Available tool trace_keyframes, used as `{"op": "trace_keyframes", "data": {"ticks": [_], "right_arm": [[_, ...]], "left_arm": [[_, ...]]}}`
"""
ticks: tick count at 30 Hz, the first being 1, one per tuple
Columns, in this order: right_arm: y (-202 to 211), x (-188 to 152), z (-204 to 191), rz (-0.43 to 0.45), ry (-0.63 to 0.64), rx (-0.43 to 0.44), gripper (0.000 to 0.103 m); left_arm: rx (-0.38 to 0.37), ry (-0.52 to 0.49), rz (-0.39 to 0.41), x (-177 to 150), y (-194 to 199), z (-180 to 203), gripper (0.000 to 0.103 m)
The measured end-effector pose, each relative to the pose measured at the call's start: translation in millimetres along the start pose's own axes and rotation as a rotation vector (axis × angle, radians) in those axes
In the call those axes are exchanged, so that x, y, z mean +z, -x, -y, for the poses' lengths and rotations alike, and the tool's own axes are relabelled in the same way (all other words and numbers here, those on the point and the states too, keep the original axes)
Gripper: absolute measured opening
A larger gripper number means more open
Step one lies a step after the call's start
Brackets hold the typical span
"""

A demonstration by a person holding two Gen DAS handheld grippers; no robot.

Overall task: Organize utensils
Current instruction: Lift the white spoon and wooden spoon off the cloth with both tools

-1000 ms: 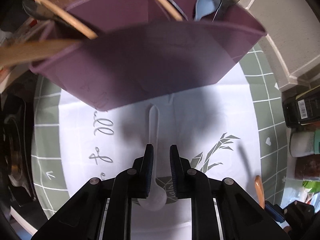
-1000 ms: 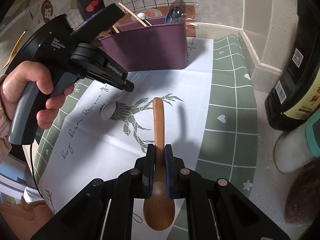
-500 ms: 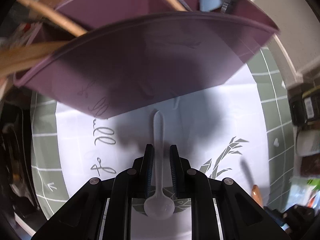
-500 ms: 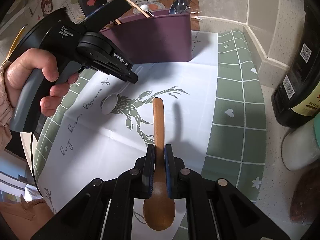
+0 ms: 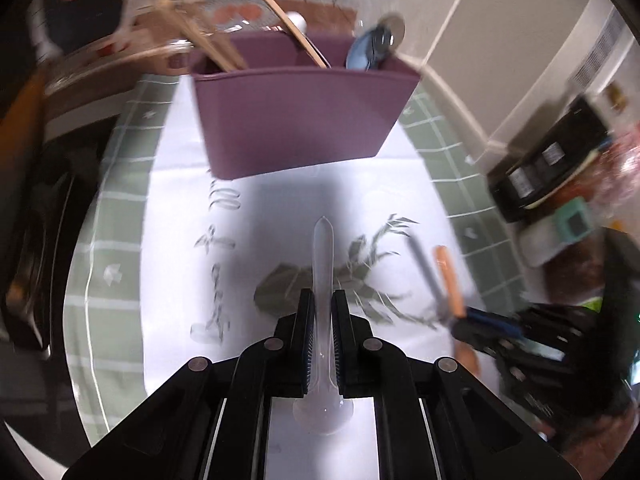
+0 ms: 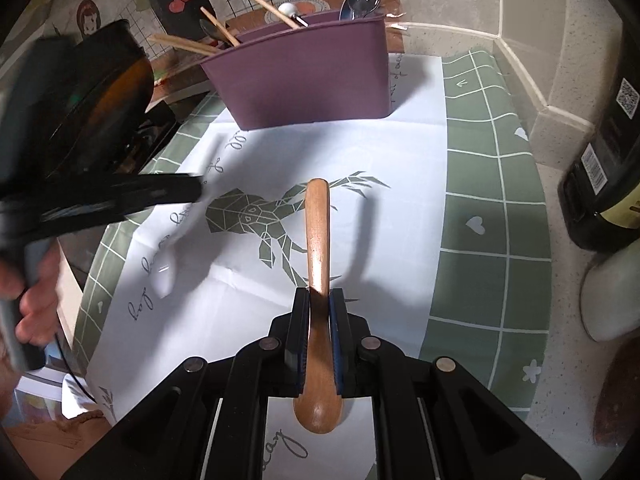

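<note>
My left gripper (image 5: 320, 296) has its jaws closing on the handle of a clear plastic spoon (image 5: 323, 248), bowl toward the camera. In the right wrist view the same spoon (image 6: 168, 268) hangs blurred from the left gripper (image 6: 196, 192) above the mat. My right gripper (image 6: 319, 294) is shut on a wooden spoon (image 6: 317, 232), handle pointing at the purple utensil holder (image 6: 304, 76). That holder (image 5: 296, 120) stands upright at the far end of the mat with chopsticks, wooden utensils and metal spoons in it. Both grippers are well short of it.
A white printed sheet (image 6: 372, 152) lies over a green grid mat (image 6: 492, 208). A dark bottle (image 6: 608, 152) and a white jar (image 6: 612, 304) stand at the right by the wall ledge. A person's hand (image 6: 32, 304) holds the left gripper. A stove is on the left.
My left gripper has pulled back from the purple holder and risen, with the clear spoon pinched and lifted off the sheet. The right gripper and its wooden spoon have hardly moved.
</note>
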State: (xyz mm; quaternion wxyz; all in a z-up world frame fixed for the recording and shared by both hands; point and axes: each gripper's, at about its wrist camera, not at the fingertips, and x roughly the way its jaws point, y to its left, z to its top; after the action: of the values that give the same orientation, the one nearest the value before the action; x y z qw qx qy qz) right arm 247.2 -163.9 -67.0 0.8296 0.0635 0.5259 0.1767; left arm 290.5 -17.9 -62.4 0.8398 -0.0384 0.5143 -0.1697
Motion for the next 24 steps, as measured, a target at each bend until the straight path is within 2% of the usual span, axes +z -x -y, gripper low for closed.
{"op": "trace_keyframes", "data": {"ticks": [3,7,12,20,24], "right_arm": [[-1.6,2.0,1.8,-0.013,-0.017,0.025,0.013],[-5.2,9.9,-3.2,-0.024,0.016,-0.006,0.016],[-17.4,19.6,-14.8,-0.048,0.084,-0.059,0.016],[-39.7,31.7,-18.5,-0.098,0.09,-0.071,0.016],[-39.8,29.6,-18.0,-0.094,0.091,-0.078,0.014]], "left_arm": [[-0.028,0.033,0.033,-20.1,20.1,-12.6,0.009],[-0.007,0.033,0.049,-33.9,28.9,-22.0,0.009],[-0.024,0.065,0.024,-52.8,30.8,-31.2,0.009],[-0.032,0.077,0.023,-62.3,31.4,-31.4,0.009],[-0.032,0.085,0.029,-63.5,33.4,-32.1,0.009]]}}
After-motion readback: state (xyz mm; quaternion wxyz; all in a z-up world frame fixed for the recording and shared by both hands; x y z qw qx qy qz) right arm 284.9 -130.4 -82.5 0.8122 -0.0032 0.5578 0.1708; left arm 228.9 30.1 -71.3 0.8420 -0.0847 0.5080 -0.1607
